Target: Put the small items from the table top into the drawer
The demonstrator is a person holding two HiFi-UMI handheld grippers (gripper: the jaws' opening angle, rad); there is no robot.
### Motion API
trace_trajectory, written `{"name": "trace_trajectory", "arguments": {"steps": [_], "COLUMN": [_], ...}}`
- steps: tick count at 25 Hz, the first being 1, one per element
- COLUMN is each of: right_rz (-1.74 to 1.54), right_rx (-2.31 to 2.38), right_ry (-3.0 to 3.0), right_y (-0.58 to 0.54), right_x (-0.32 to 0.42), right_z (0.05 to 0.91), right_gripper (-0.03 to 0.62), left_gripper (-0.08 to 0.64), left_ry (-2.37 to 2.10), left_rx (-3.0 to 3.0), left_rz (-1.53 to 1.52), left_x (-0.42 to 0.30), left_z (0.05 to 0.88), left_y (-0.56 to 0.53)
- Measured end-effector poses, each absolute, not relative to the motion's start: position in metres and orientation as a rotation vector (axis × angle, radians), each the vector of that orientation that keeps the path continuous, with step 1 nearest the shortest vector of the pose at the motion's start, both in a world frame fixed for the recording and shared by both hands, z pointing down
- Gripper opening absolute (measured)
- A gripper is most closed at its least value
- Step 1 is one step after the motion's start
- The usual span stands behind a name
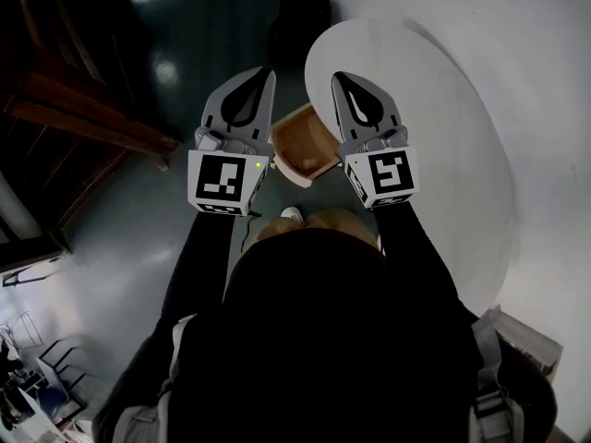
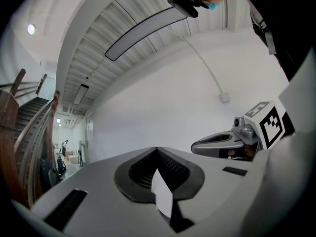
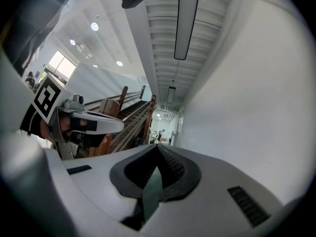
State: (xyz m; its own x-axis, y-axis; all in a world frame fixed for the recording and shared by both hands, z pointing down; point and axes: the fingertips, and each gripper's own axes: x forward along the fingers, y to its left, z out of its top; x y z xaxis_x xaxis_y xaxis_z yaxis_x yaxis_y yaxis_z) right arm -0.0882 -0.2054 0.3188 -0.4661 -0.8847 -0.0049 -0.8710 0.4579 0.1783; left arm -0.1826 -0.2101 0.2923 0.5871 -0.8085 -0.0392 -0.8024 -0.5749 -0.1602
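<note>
In the head view I hold both grippers out level in front of me, side by side. My left gripper (image 1: 265, 70) is shut with nothing in it; in its own view the tips (image 2: 157, 148) meet against a white wall. My right gripper (image 1: 338, 77) is shut and empty too, and its tips (image 3: 158, 146) are pressed together. Between and below them an open wooden drawer (image 1: 305, 144) sticks out from under the round white table (image 1: 434, 109); its visible inside looks bare. No small items show on the part of the table top I can see.
A dark round object (image 1: 300, 15) stands on the dark floor (image 1: 185, 44) beyond the table's edge. A wooden staircase (image 1: 83, 118) runs along the left. Each gripper shows in the other's view: the right gripper (image 2: 222, 143) and the left gripper (image 3: 89, 125).
</note>
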Motion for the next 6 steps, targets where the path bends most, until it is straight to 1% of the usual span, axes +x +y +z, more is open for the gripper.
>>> {"name": "trace_trajectory", "arguments": {"steps": [6], "right_rz": [-0.227], "right_rx": [1.573], "right_ry": [-2.607], "right_y": [-0.1966], "right_x": [-0.0875], "right_z": [0.3208], "right_gripper": [0.026], "left_gripper": [0.015], "left_ry": [1.348], "left_rx": [-2.65], "left_rz": [-0.052], "left_x": [-0.1807], "left_z": [0.2911], "left_y": [-0.2002]}}
